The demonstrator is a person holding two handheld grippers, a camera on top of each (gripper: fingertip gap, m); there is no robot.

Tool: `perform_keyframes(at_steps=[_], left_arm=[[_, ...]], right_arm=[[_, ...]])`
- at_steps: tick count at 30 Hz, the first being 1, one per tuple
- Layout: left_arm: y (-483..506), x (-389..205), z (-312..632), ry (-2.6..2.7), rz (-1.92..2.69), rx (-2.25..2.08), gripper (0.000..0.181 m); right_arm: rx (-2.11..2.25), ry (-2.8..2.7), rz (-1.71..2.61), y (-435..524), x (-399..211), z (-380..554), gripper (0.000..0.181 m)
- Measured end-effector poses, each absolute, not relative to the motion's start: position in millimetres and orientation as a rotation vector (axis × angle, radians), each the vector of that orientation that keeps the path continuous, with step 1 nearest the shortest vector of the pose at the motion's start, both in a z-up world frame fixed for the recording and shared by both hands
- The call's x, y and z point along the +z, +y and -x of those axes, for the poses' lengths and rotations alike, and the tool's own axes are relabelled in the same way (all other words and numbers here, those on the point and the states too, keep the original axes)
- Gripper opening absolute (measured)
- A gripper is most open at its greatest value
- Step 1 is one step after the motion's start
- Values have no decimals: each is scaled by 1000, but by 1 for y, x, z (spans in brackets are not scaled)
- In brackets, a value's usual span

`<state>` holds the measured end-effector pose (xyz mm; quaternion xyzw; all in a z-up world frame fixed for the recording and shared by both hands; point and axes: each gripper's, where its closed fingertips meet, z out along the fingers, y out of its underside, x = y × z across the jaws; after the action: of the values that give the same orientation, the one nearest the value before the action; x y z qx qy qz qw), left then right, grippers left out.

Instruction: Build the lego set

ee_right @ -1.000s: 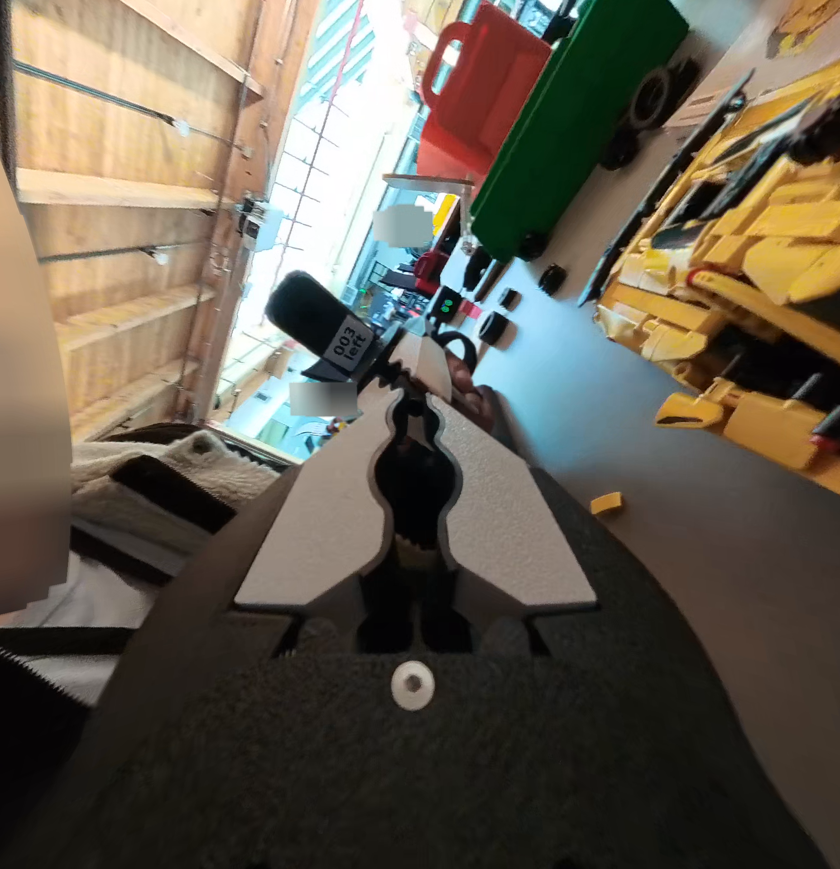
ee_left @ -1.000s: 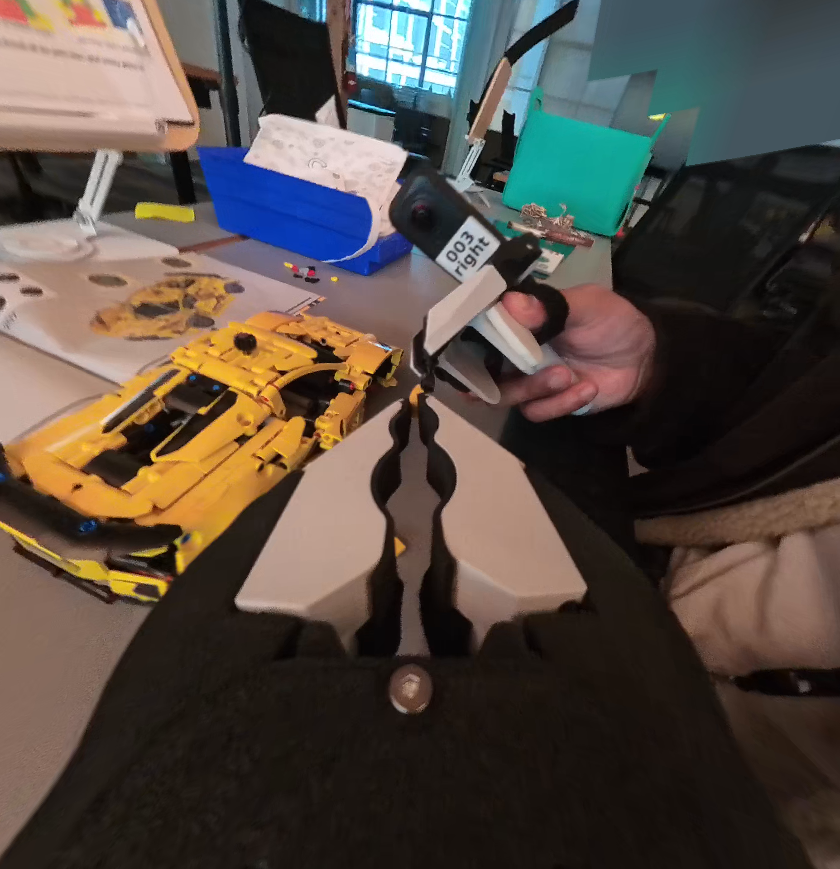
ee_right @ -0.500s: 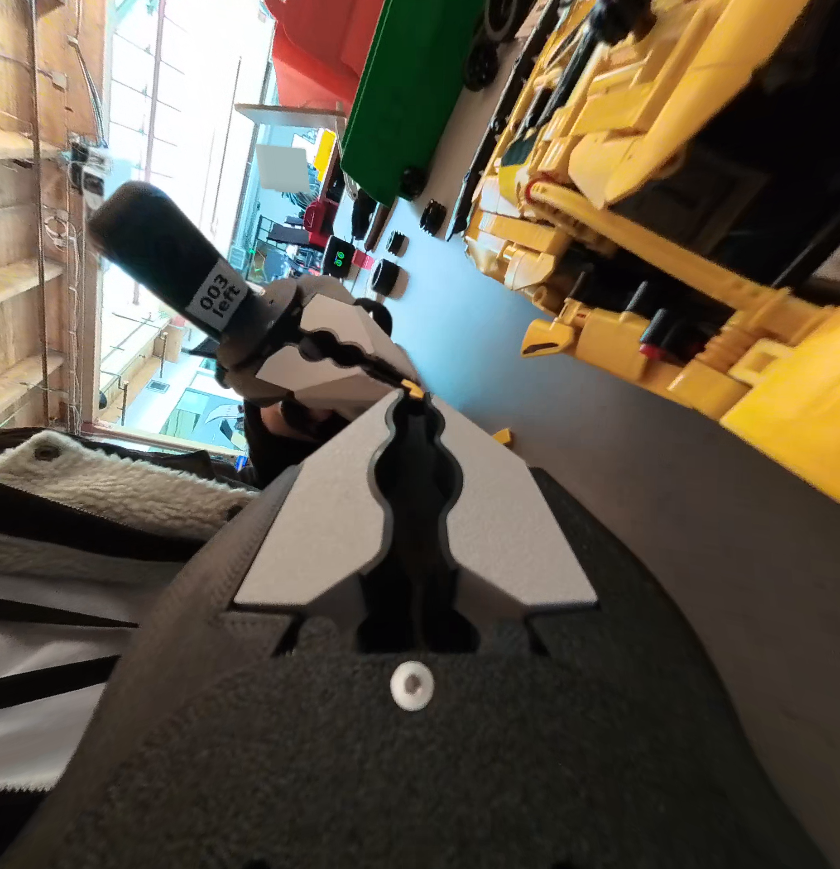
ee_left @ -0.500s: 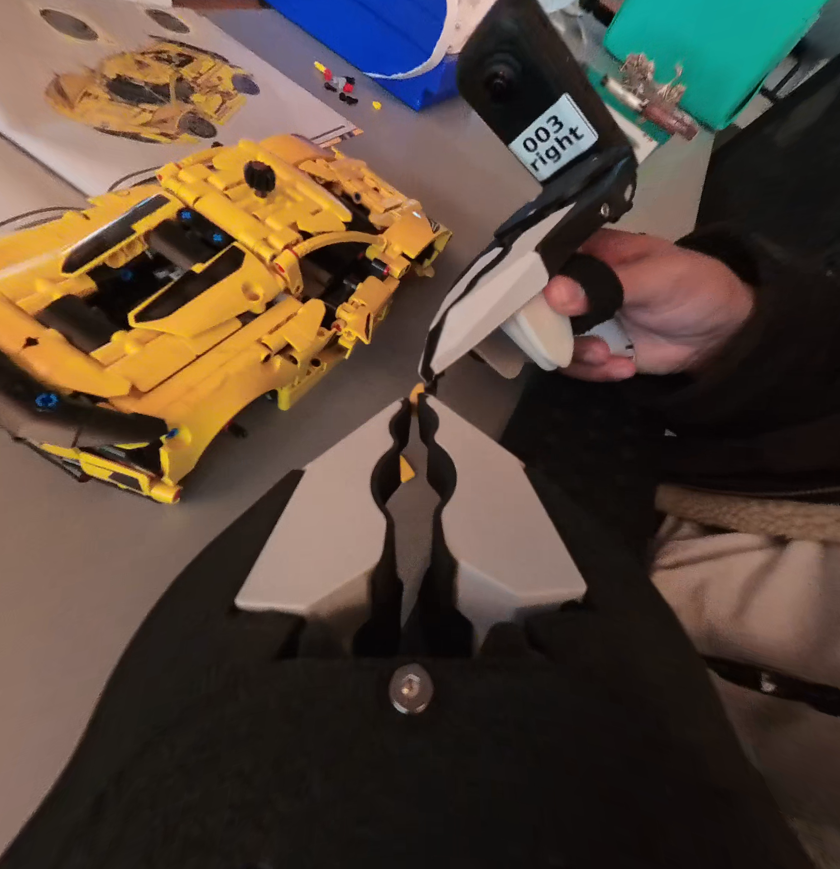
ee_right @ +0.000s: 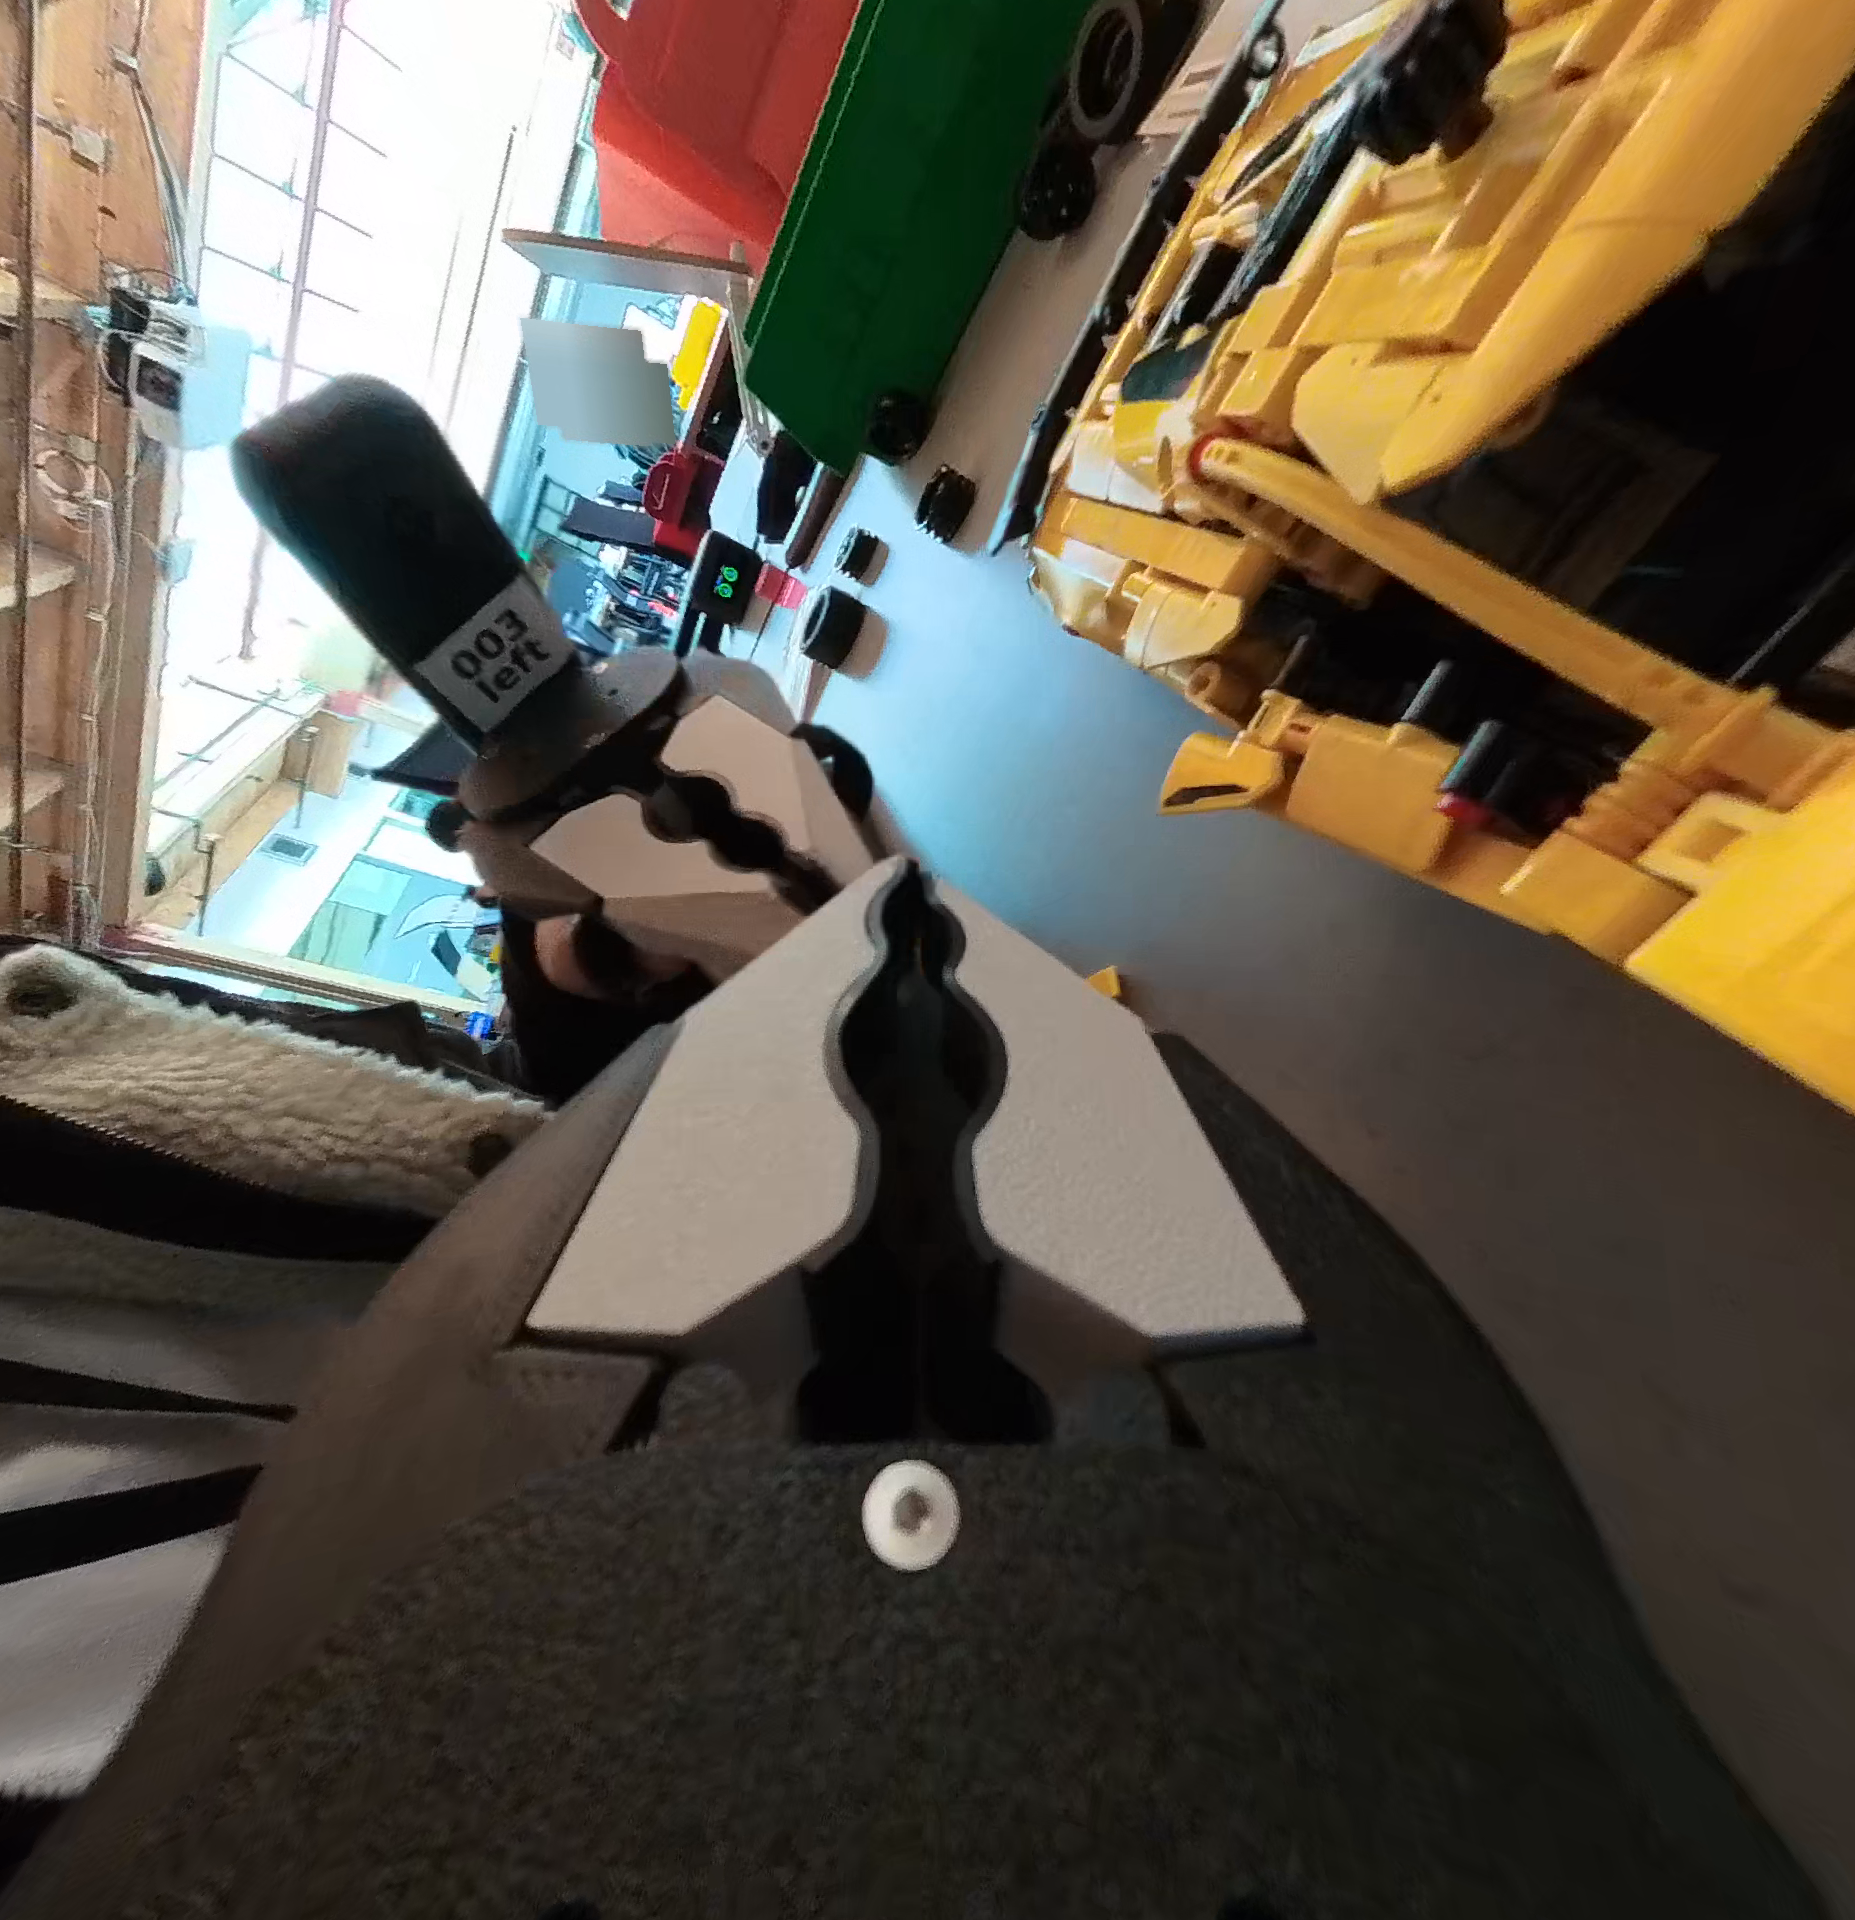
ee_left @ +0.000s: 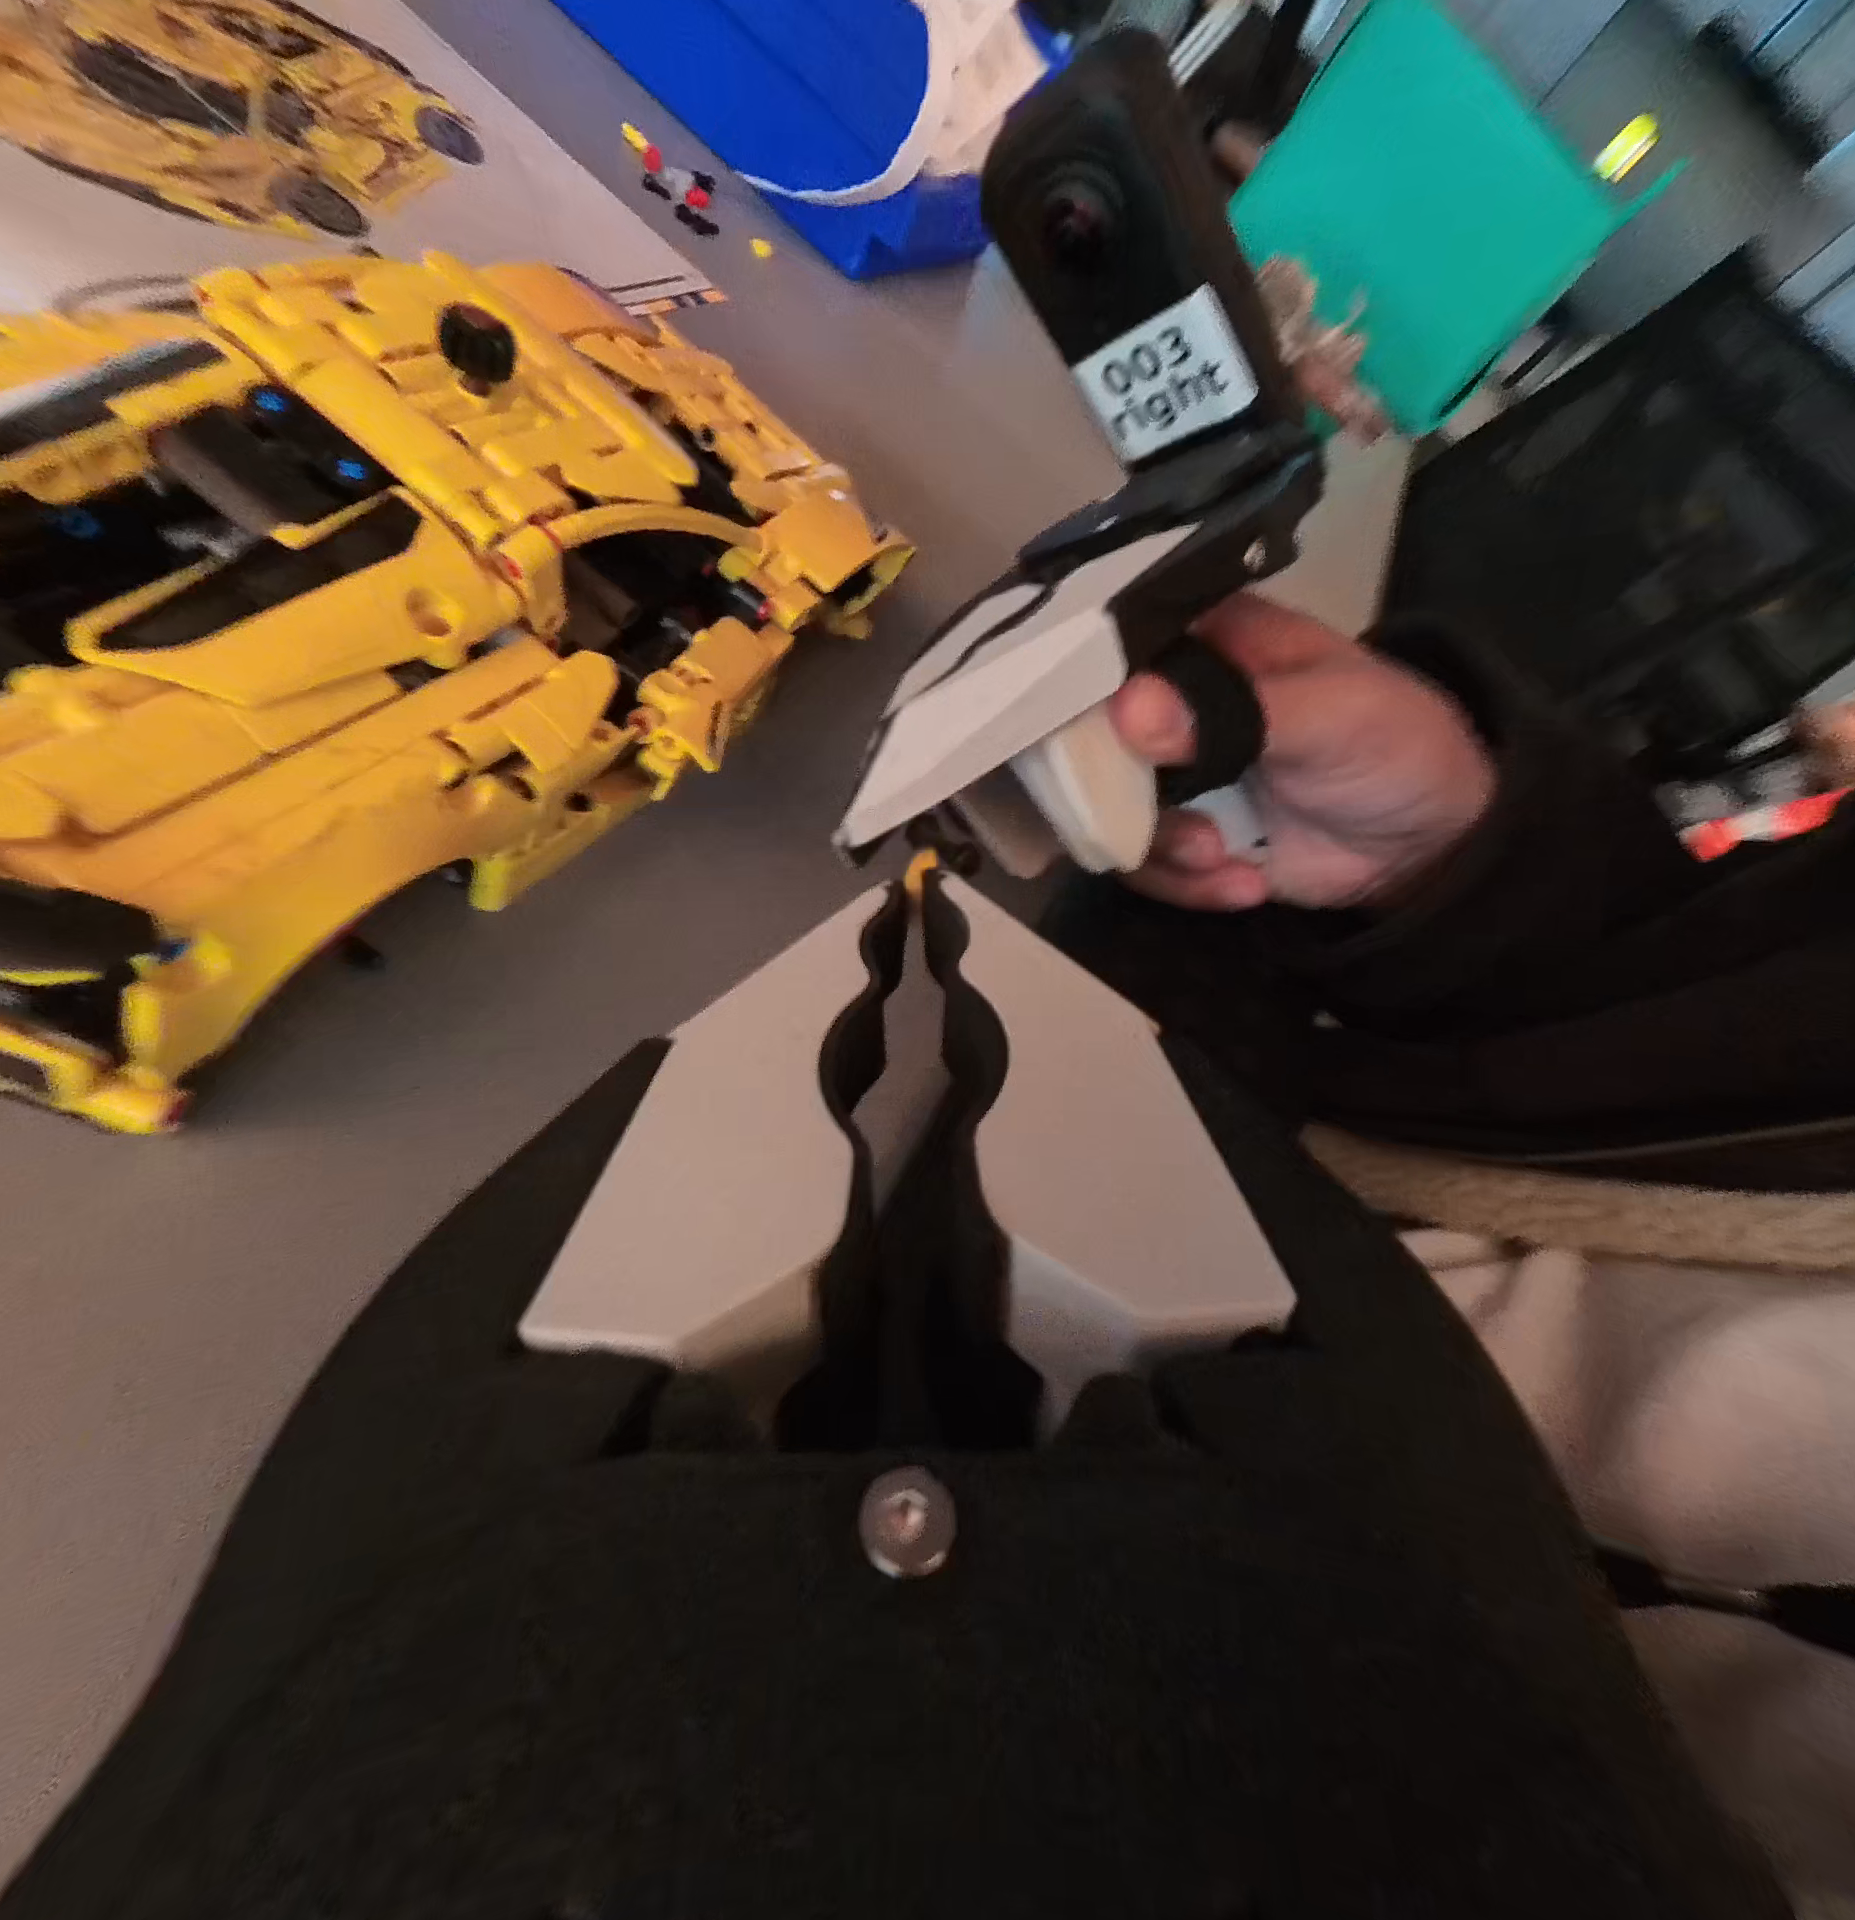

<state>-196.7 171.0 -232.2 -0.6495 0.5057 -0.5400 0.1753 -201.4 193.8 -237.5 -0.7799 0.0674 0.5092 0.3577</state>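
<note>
A mostly built yellow lego car (ee_left: 362,582) sits on the grey table (ee_left: 279,1247); in the right wrist view (ee_right: 1474,520) it is at the right. My left gripper (ee_left: 915,899) is shut on a small yellow piece (ee_left: 918,871) held at its tips above the table's edge. My right gripper (ee_left: 866,844), held in a hand, comes in from the upper right and meets the left tips. In its own view the right gripper (ee_right: 907,883) is shut, and nothing shows between its tips. The left gripper (ee_right: 835,883) touches it from the left.
A loose yellow piece (ee_right: 1107,980) lies on the table near the grippers. Black tyres (ee_right: 835,623), a green bin (ee_right: 902,208) and a red bin (ee_right: 715,125) stand beyond the car. A blue bin (ee_left: 798,104), teal box (ee_left: 1422,208), instruction sheet (ee_left: 175,135) and small loose parts (ee_left: 679,187) lie behind. The tips of both grippers are at nearly the same place.
Both grippers stayed tip to tip while the left view tilted down toward the table. The right gripper now stands steeper against the left tips. The yellow piece stays in the left tips.
</note>
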Motion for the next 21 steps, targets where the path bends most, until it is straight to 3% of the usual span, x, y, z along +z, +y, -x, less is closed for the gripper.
perform_keyframes(at_steps=[5,10,15,21], left_arm=[[170,-235,196,1273,1986,-1676,3],[185,-246,213,1312,2019,-1523,3],[198,-283,236,1565,2150,-1245,2],[190,-291,237,1633,2310,-1438,3]], right_arm=[[1291,176,1978,196,-231,199,0],[1096,15,2015,180,-222,158,1],[603,-490,2237,134,-265,120,30],[444,-806,2136,134,-276,154,26]])
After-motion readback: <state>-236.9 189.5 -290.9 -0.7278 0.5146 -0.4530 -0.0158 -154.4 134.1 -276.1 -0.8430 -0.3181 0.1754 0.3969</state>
